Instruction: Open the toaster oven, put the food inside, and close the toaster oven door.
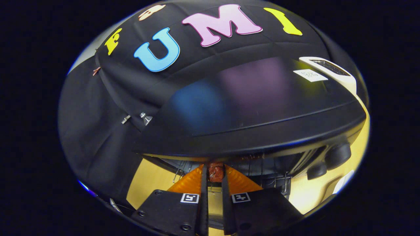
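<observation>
Gripper (216,175) nearly closed, both fingers pinching small reddish-brown food piece (216,173), held just at open mouth of black toaster oven (249,108), wire rack (262,173) beyond, on pale wooden counter (147,180).

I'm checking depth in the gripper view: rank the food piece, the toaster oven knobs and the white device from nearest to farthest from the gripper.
1. Food piece: clamped between the jaws of the gripper.
2. Toaster oven knobs: ahead, off to the right on the oven front.
3. White device: farthest, beyond the oven top.
</observation>
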The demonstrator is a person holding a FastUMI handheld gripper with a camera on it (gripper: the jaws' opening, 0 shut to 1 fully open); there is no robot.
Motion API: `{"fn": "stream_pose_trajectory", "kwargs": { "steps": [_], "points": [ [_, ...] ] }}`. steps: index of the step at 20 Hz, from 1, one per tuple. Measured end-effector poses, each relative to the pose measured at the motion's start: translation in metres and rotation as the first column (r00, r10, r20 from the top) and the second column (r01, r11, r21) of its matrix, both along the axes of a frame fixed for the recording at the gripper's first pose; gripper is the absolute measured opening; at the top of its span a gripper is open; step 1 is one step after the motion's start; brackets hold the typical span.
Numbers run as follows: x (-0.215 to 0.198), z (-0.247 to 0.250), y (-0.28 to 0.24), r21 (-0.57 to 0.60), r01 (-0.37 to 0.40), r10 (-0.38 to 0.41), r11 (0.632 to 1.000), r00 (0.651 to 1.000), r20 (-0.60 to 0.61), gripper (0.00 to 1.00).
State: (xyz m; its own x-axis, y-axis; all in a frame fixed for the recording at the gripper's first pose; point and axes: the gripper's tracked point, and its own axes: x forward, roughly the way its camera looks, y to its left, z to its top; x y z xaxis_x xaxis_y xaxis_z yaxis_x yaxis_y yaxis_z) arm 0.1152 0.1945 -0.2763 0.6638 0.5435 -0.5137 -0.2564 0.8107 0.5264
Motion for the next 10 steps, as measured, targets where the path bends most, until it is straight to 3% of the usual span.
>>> {"fn": "stream_pose_trajectory", "kwargs": {
  "steps": [3,7,8,10],
  "points": [
    [0.014,-0.007,-0.014,-0.118,0.061,-0.056,0.991,0.997,0.052,0.38],
    [0.014,-0.017,-0.034,-0.263,0.093,-0.070,0.960,0.993,0.097,0.62],
    [0.013,-0.020,-0.035,-0.282,0.090,-0.064,0.955,0.993,0.103,0.73],
    [0.007,-0.014,-0.036,-0.293,0.077,-0.043,0.953,0.992,0.120,0.78]
  ]
}}
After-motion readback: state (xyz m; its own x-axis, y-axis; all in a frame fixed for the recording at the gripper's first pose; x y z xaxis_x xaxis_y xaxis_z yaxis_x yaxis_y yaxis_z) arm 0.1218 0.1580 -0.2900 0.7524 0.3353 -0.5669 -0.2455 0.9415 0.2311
